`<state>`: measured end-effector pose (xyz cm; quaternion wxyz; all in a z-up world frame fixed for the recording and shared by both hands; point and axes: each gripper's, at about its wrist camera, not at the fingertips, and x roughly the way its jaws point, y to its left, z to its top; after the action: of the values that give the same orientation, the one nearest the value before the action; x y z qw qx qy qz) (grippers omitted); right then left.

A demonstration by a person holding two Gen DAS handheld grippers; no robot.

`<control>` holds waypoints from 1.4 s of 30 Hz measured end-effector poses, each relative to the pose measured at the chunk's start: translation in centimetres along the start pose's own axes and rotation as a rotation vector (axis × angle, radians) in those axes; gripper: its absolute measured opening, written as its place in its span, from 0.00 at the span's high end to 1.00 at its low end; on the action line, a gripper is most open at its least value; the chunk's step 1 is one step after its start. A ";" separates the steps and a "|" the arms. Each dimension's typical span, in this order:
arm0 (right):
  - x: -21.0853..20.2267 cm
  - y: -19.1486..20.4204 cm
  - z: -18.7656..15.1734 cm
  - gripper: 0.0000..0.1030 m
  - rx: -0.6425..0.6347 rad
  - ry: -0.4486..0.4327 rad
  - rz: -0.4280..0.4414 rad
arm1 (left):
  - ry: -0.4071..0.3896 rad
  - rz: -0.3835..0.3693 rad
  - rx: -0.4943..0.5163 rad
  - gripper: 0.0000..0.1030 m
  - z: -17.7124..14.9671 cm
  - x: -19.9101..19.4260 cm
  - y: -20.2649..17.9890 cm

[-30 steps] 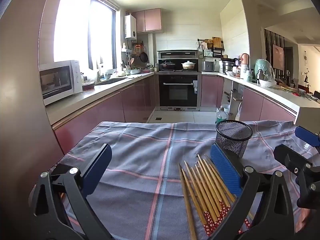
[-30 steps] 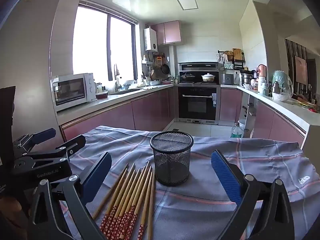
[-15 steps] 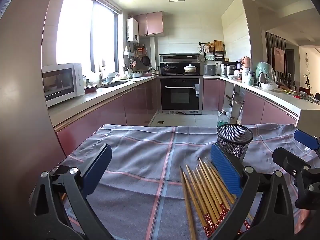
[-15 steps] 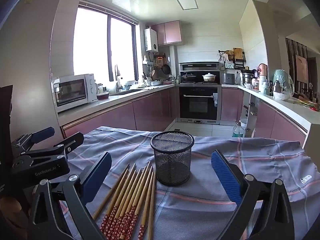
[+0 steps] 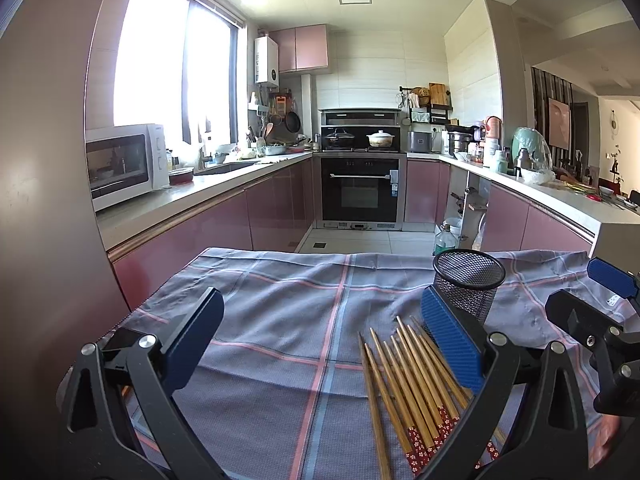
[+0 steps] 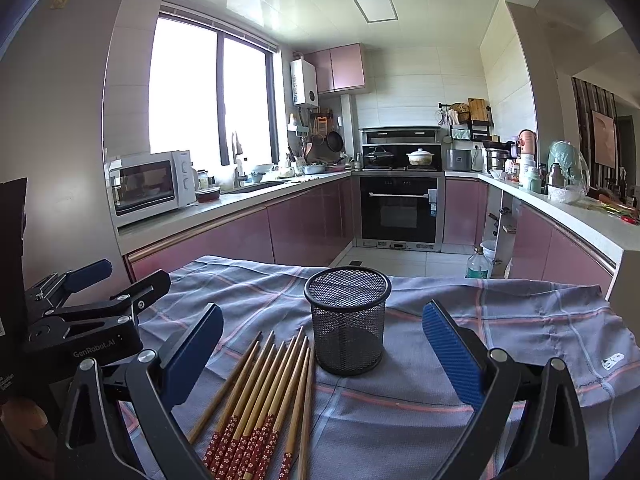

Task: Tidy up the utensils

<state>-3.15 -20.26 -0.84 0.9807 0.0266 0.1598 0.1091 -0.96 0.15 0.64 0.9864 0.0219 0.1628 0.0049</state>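
Two handheld grippers were in use, and each had its blue-padded fingers spread wide with nothing between them. The right gripper (image 6: 322, 350) hovered above the table with the black wire-mesh cylindrical holder (image 6: 347, 320) framed in its gap, but neither pad touched the holder. The left gripper (image 5: 320, 344) hovered to the left of the holder, over bare cloth, its right pad (image 5: 450, 344) overlapping the holder's lower left side in that view; contact could not be confirmed. In the right wrist view, the left gripper's black body appeared well to the left of the holder, at the table edge.

The mesh holder stood upright and empty on a grey-blue checked tablecloth with pink and light-blue stripes (image 6: 500, 320). The bundle of wooden chopsticks with red flower-patterned handle ends (image 6: 264, 396) lay flat on the cloth just left of and in front of the holder. The sticks were fanned side by side, thin tips pointing toward the holder and red ends toward the cameras. The tip nearest the holder lay just beside its base; whether it touched could not be determined.

Beyond the holder, a kitchen with pink cabinet fronts (image 6: 308, 224) extended away from the table. A black built-in oven (image 6: 402, 210) stood directly behind the holder, and a white microwave (image 6: 150, 186) sat on the counter to the holder's far left.
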 end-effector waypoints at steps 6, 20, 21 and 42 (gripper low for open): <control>0.0 -0.1 0.0 0.07 0.003 0.001 0.001 | -0.003 0.002 0.000 0.05 0.0 -0.1 0.0; -0.1 -0.1 0.1 0.07 0.000 -0.006 -0.003 | -0.022 -0.002 -0.013 0.05 -0.1 -0.2 0.1; -0.1 -0.1 0.1 0.07 -0.001 -0.007 -0.004 | -0.025 -0.003 -0.014 0.05 -0.1 -0.3 0.1; -0.2 -0.1 0.3 0.07 0.002 -0.020 -0.008 | -0.061 -0.021 -0.023 0.05 -0.2 -0.9 0.4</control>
<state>-3.22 -20.41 -0.50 0.9827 0.0281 0.1505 0.1045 -1.86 0.54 0.79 0.9911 0.0090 0.1327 -0.0043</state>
